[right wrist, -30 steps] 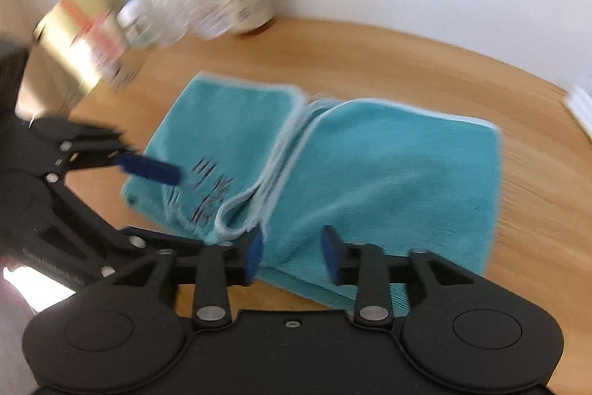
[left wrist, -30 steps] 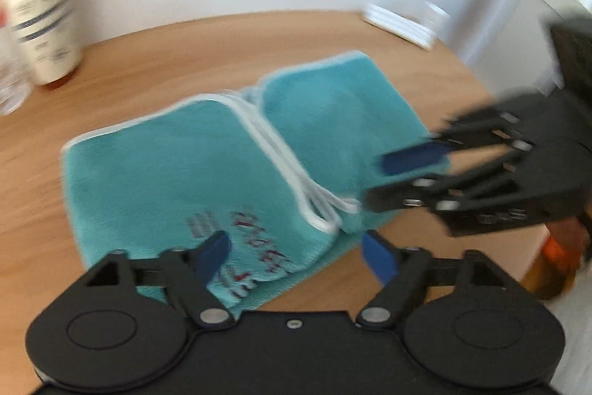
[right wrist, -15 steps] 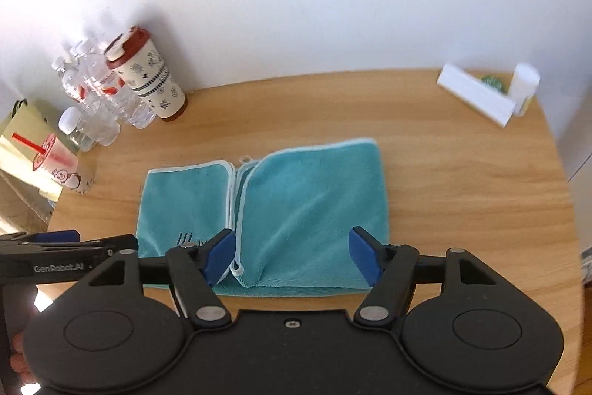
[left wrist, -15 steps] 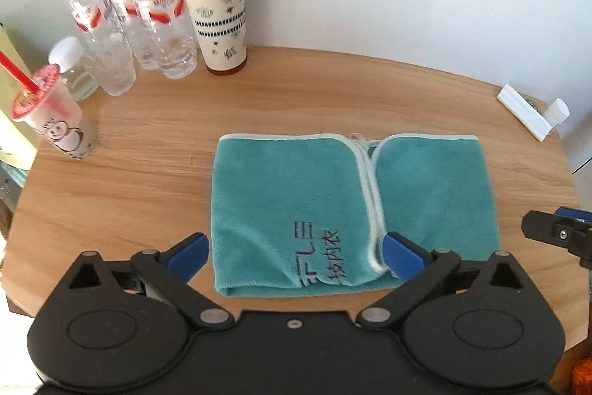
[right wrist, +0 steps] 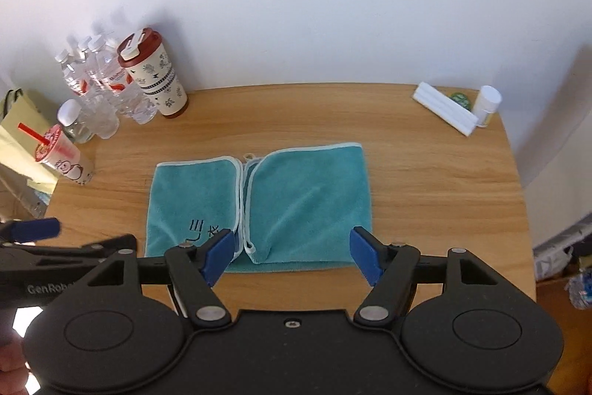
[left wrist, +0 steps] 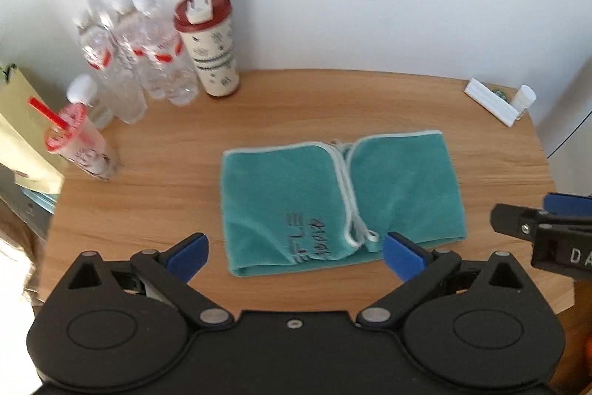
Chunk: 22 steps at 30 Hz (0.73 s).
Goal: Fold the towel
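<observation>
Two flaps already lie folded in toward the middle of the teal towel (right wrist: pixel 259 202), which rests flat near the centre of the desk (right wrist: pixel 436 180), so we judge the task well begun but not finished. Their white-piped hems meet along a seam running from the far edge to the near edge, with printed characters on the left flap. One more fold, closing one half over the other, seems to be what is left, though we cannot tell how many layers lie underneath.

Around the towel the desk is bare wood on every side, with the widest room to the right and behind. The towel's near edge sits close to the desk's front edge, so we have little margin there. Clutter keeps to the corners: water bottles (right wrist: pixel 92 91), a red-lidded tumbler (right wrist: pixel 155 76) and a cup with a red straw (right wrist: pixel 61 154) at the far left, a white box (right wrist: pixel 444 113) and a small white jar (right wrist: pixel 486 106) at the far right, all well apart from the cloth.

Our left tool (left wrist: pixel 296 252) hovers above the near edge, spread wide and empty. Our right tool (right wrist: pixel 292 256) hangs likewise, wide and holding nothing, its blue fingers (right wrist: pixel 364 254) straddling the right flap's near edge.
</observation>
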{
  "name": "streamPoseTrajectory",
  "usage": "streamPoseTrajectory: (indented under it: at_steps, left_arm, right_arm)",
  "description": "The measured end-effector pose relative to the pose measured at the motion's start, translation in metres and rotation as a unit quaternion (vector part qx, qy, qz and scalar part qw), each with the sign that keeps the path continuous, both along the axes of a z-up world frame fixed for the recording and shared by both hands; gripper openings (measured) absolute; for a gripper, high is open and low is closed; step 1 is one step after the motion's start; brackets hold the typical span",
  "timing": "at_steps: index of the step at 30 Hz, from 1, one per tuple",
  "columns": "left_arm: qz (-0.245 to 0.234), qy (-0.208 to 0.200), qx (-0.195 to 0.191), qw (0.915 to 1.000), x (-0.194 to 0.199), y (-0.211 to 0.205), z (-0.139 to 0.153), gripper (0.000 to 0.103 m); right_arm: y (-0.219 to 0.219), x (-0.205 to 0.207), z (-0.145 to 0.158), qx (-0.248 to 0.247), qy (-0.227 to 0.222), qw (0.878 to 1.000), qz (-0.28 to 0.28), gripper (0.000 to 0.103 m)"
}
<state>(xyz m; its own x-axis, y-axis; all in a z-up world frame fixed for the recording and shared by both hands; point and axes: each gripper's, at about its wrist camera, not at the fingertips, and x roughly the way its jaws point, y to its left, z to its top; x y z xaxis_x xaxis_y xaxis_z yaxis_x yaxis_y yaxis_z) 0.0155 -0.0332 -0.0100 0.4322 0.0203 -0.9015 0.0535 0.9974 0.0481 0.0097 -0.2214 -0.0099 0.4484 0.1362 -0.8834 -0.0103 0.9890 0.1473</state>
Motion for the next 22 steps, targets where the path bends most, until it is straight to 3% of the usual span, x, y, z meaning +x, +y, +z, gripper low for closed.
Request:
streamPoseTrajectory:
  at_steps: [5, 22]
  left_arm:
    - [-0.012, 0.016, -0.028, 0.9994, -0.006, 0.008, 0.004, 0.102]
    - [-0.009, 0.012, -0.013, 0.9998, -0.015, 0.020, 0.007, 0.102]
  right_arm:
    - [0.013, -0.011, 0.006, -0.008, 0.002, 1.000, -0.002, 0.074]
    - [0.029, -0.019, 0.004, -0.010, 0.017, 1.000, -0.008, 0.074]
